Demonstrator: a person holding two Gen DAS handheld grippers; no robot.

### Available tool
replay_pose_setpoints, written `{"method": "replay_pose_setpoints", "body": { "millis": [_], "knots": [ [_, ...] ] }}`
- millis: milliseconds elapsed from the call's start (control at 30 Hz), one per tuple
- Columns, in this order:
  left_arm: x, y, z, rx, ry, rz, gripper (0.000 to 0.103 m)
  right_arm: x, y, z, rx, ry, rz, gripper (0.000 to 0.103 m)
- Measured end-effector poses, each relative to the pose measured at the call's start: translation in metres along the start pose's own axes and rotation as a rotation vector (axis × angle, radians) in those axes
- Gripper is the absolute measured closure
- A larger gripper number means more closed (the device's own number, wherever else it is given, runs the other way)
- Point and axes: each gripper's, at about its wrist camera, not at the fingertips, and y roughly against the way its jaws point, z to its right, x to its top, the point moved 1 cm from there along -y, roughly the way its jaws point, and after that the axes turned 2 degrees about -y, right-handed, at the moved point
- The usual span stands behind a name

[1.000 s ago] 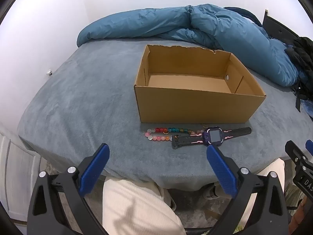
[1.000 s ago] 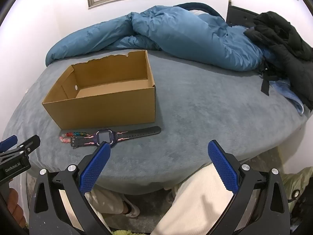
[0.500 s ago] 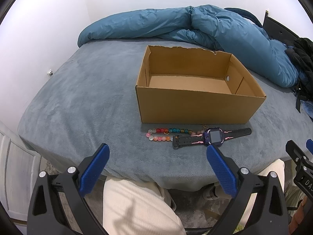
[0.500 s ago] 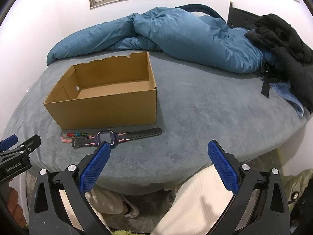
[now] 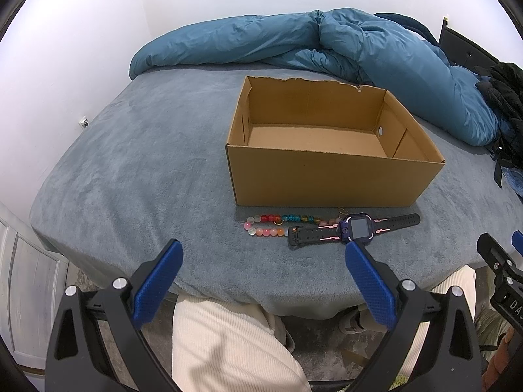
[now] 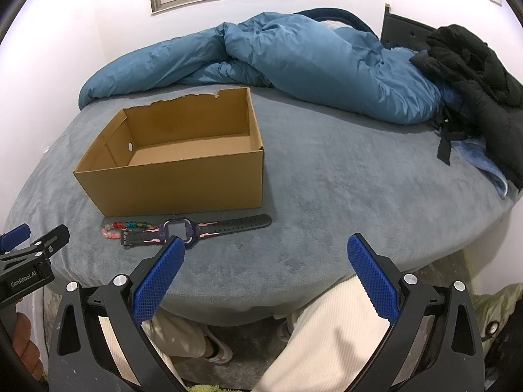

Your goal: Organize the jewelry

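Note:
An open cardboard box (image 5: 327,186) (image 6: 183,183) stands on the grey bed with nothing visible inside. Just in front of it lie a string of coloured beads (image 5: 278,223) (image 6: 124,227) and a purple watch with a black and pink strap (image 5: 356,228) (image 6: 183,228), partly overlapping. My left gripper (image 5: 261,254) hangs open near the bed's front edge, short of the beads and watch. Further right, my right gripper (image 6: 264,251) is open too, its left fingertip close to the watch face. Neither holds anything.
A rumpled blue duvet (image 5: 327,42) (image 6: 294,65) lies along the back of the bed (image 5: 147,163) (image 6: 343,189). Black clothing (image 6: 474,75) is heaped at the right, over a blue towel (image 6: 483,163). A person's legs in cream trousers (image 5: 228,343) (image 6: 327,333) are below the bed edge.
Both views have shifted slightly: the box, beads and watch sit a little lower in frame, as if both grippers rose or tilted a bit. Nothing was grasped or moved.

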Motion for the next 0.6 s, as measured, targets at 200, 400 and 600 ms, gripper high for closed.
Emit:
{"method": "replay_pose_setpoints", "body": {
  "millis": [200, 400, 600],
  "knots": [
    [0.0020, 0.0010, -0.0005, 0.000, 0.001, 0.001, 0.006, 0.0017, -0.0002, -0.0028, 0.000, 0.005, 0.003, 0.007],
    [0.0016, 0.0014, -0.0004, 0.000, 0.000, 0.003, 0.006, 0.0015, -0.0004, -0.0030, 0.000, 0.004, 0.003, 0.007],
    [0.0014, 0.0015, -0.0005, 0.000, 0.000, 0.003, 0.006, 0.0004, -0.0003, -0.0028, 0.001, 0.004, 0.002, 0.007]
  ]
}}
